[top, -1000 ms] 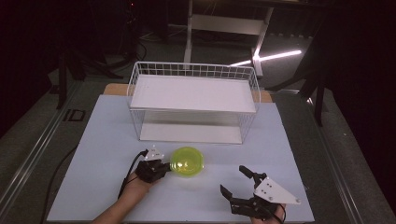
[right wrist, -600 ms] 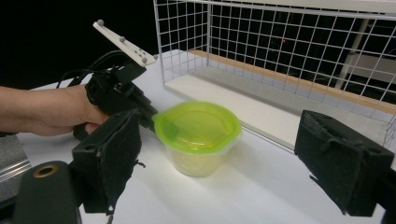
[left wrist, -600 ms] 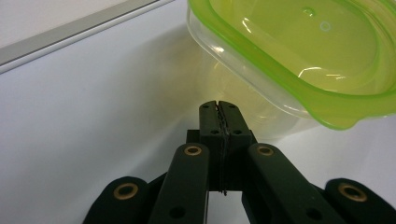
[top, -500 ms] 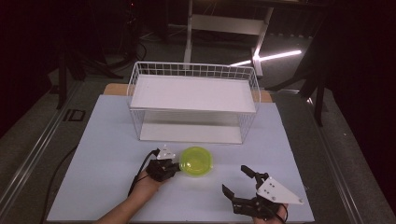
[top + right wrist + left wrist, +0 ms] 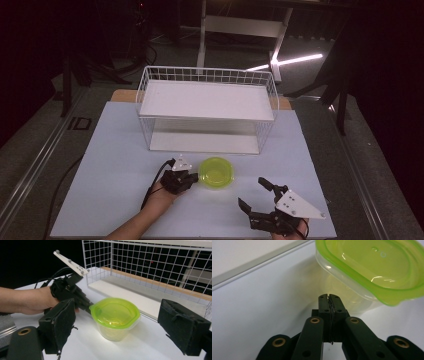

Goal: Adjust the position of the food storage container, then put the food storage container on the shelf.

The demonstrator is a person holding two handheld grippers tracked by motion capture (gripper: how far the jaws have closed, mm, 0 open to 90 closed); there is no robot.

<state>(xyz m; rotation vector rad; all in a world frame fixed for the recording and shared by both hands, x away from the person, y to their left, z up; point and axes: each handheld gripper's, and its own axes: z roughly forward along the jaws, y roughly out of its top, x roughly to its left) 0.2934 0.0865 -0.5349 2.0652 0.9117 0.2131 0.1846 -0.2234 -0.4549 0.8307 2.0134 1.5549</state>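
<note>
High view: container [image 5: 216, 172] beside basket [image 5: 150, 135]

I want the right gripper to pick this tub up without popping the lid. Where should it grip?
Probably the clear body of the tub just under the green lid, jaws coming level from the person's side and closing across it. The overhanging lid rim would stop slipping, and the right gripper already stands open facing it.

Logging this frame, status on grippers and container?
Left gripper shut, tips at lidded container. Right gripper open, empty. Wire rack behind.
</note>
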